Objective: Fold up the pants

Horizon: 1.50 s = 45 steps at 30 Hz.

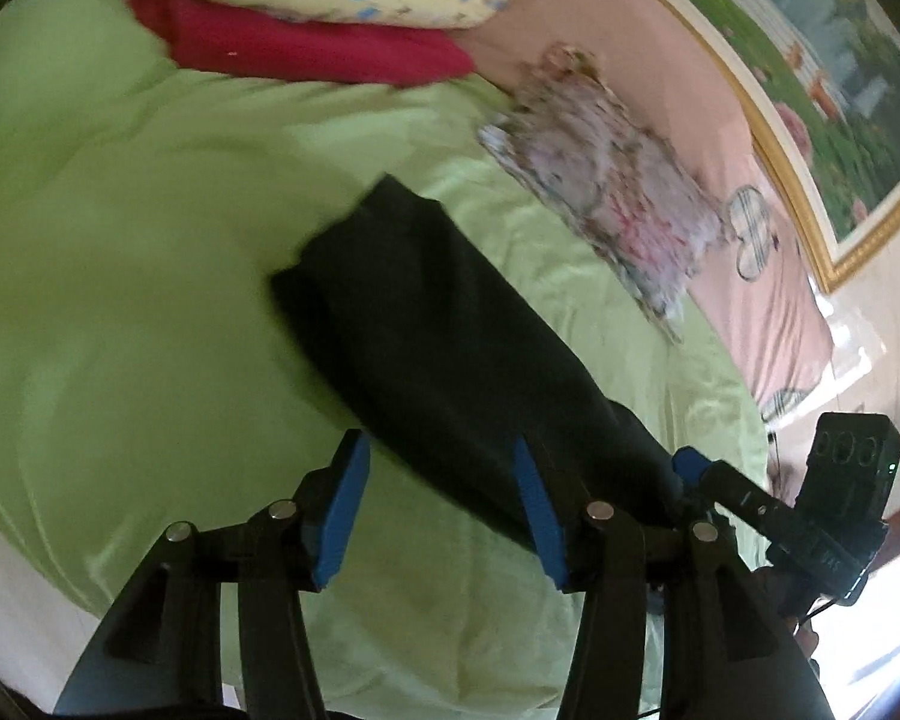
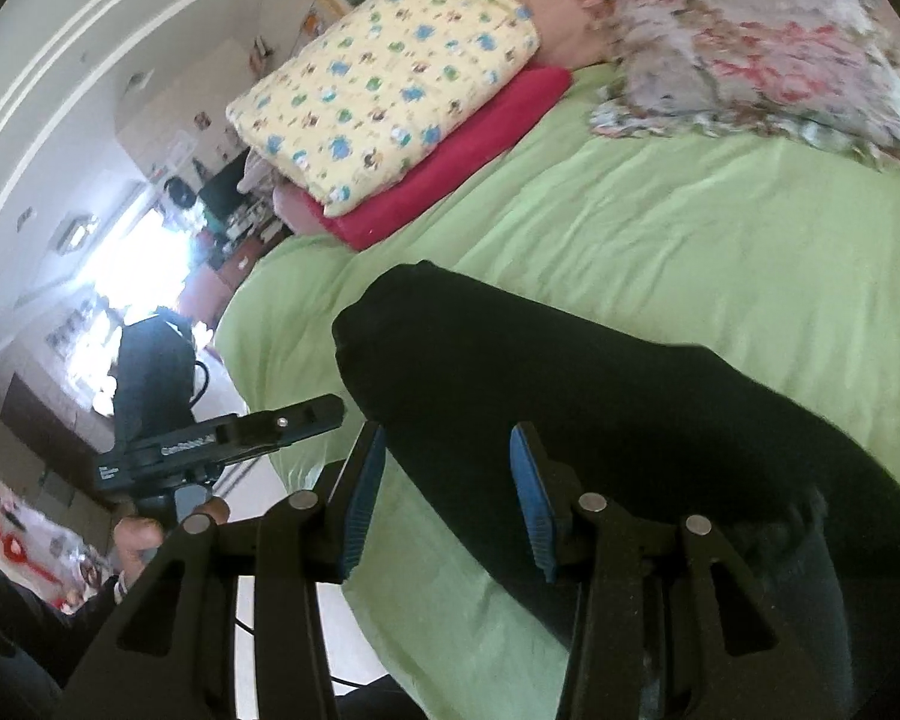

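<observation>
the pants (image 1: 450,324) lie on the green sheet (image 1: 150,300) of the bed, a long dark folded strip. in the left view the strip runs from a blunt end at about 11 o'clock of the picture's middle down toward 4 o'clock, passing behind the right blue finger (image 1: 540,516). the left gripper (image 1: 441,510) has its fingers apart; between them shows green sheet on the left and the pants' lower edge on the right. the cloth looks to lie past the right pad, not pinched by the pair, and the left pad (image 1: 342,510) stands clear of it over the sheet.

the right gripper (image 2: 447,498) also has its fingers apart. in its view the pants (image 2: 570,396) fill the middle, with the rounded end at 11 o'clock of the fingers and the rest spreading toward 4 o'clock. cloth lies in the gap and behind the right finger (image 2: 531,498); the left finger (image 2: 363,498) sits just beside the cloth's edge. whether either pad presses on the fabric i cannot tell.

at 12 o'clock on the bed sits a yellow printed pad (image 2: 384,90) on a red one (image 2: 450,168), with a floral pillow (image 2: 750,48) at 1 o'clock, all well apart from the pants.
</observation>
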{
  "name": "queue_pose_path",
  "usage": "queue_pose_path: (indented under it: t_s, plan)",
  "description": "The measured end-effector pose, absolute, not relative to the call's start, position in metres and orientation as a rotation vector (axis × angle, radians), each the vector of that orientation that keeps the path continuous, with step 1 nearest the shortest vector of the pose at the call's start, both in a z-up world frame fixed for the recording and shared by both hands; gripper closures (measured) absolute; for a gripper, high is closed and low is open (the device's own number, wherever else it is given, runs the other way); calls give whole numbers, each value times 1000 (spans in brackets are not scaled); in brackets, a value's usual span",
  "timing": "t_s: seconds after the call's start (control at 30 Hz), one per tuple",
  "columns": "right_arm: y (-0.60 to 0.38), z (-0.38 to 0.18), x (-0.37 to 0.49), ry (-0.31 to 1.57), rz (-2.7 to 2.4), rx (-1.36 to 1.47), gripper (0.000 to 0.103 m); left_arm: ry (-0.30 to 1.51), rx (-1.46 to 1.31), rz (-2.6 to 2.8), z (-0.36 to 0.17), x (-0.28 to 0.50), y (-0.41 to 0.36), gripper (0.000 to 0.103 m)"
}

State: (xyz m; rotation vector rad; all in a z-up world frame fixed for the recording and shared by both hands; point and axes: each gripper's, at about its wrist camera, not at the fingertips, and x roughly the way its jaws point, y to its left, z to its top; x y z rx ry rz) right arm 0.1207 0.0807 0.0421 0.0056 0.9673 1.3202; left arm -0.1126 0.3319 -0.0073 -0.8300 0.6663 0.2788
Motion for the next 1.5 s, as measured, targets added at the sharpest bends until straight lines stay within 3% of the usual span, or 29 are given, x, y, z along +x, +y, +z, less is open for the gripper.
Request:
queue_pose_path:
  t_s: [0.63, 1.13, 1.23, 1.27, 1.3, 1.33, 1.4, 1.5]
  plan:
    - [200, 47, 160, 1025, 1447, -193, 52, 711, -950, 409, -31, -104, 378, 47]
    - [306, 13, 184, 1200, 1605, -379, 52, 730, -946, 430, -38, -81, 387, 47]
    - [311, 7, 181, 1217, 1631, -379, 52, 731, -926, 438, -39, -78, 387, 50]
    - [313, 5, 179, 1221, 1633, -386, 53, 732, -911, 446, -39, -75, 386, 55]
    - [315, 1, 178, 1232, 1634, -396, 57, 736, -899, 446, -39, -73, 385, 70]
    - [314, -1, 176, 1227, 1624, -410, 62, 742, -897, 432, -39, -71, 385, 74]
    - [311, 0, 175, 1211, 1613, -407, 74, 736, -893, 422, -36, -69, 383, 81]
    - [299, 6, 176, 1195, 1620, -361, 82, 714, -861, 406, -22, -66, 375, 84]
